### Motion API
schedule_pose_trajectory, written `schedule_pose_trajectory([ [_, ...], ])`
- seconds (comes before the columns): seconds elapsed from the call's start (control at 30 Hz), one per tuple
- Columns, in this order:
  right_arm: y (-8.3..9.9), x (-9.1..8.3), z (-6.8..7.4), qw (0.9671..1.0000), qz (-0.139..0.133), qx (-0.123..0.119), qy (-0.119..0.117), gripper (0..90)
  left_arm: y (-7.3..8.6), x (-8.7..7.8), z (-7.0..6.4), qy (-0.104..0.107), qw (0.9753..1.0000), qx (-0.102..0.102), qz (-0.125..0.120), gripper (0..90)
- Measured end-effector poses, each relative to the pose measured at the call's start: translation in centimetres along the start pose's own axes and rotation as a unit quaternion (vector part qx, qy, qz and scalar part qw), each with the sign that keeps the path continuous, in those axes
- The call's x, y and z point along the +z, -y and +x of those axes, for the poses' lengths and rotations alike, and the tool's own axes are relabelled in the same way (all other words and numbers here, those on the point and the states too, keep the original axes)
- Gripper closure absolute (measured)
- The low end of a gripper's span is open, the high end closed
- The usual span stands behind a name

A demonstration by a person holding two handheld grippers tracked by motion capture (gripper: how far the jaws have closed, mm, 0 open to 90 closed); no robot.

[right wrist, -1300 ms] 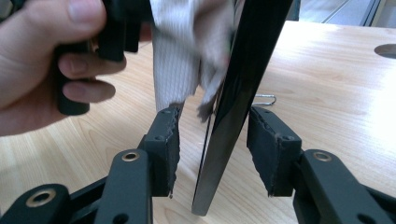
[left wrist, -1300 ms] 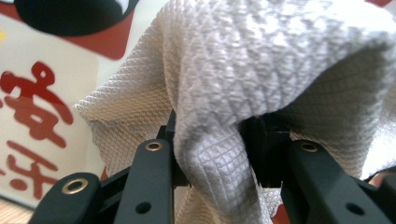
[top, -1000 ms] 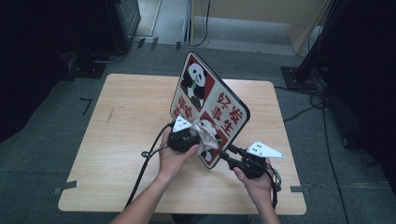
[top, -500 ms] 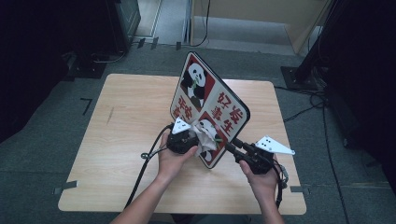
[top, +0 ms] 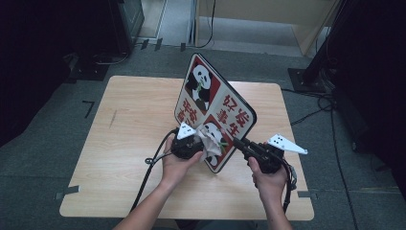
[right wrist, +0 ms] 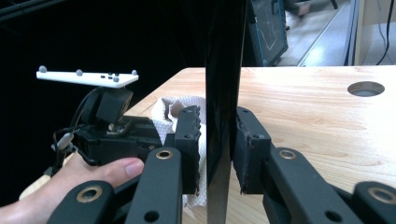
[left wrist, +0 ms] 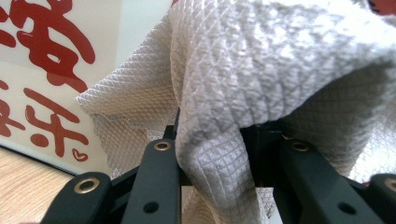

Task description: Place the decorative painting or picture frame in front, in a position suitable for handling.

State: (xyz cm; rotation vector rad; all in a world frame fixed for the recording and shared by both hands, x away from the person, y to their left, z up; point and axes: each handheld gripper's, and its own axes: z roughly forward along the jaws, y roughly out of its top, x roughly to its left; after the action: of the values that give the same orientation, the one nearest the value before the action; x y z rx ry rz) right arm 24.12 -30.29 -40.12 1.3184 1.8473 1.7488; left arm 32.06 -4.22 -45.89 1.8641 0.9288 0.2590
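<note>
Near the front edge of the wooden table (top: 134, 120), right of its middle, a panda sign board (top: 210, 103) stands on its lower corner, tilted up like a diamond, printed face toward the table's left side. Face is divided into red and white quarters: pandas in two, red characters in the other two. Border is black.

Right gripper (top: 242, 145): held in the person's right hand (top: 268, 179), jaws closed onto the board's right-hand edge low down. In the right gripper view the board (right wrist: 224, 93) appears edge-on as a dark vertical strip, with one black pad pressed to each side of it. Jaws narrow, clamped on the board. Grey three-cornered plate sits on top of this gripper, pointing toward the table's right edge.

Left gripper (top: 203, 143): held in the person's left hand (top: 177, 165), at the printed face, near the board's lower panda quarter. It holds a white cloth (top: 210, 143). In the left gripper view the cloth (left wrist: 261, 74), with a quilted diamond weave, is bunched between the jaws and draped over them; the jaws are close together, gripping it. Behind the cloth, the white face with red characters (left wrist: 51, 51) lies just beside it; cloth looks pressed against the face, though actual contact cannot be confirmed.

A cable (top: 153, 163) trails from the left gripper toward the front edge. A round hole (right wrist: 366, 88) in the tabletop shows beyond the board in the right gripper view.
</note>
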Motion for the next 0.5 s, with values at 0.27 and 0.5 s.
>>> schedule_pose_trajectory([
  [0.27, -0.3, 0.1, 0.4, 0.9998, 0.0, -0.008, 0.019, 79.5, -0.7, -0.1, 0.0, -0.009, 0.9999, 0.007, -0.006, 71.1],
  [0.5, -0.4, 0.2, 0.5, 0.9997, 0.002, -0.009, 0.023, 79.7, -2.7, -0.5, -0.5, -0.012, 0.9993, 0.006, -0.036, 75.6],
])
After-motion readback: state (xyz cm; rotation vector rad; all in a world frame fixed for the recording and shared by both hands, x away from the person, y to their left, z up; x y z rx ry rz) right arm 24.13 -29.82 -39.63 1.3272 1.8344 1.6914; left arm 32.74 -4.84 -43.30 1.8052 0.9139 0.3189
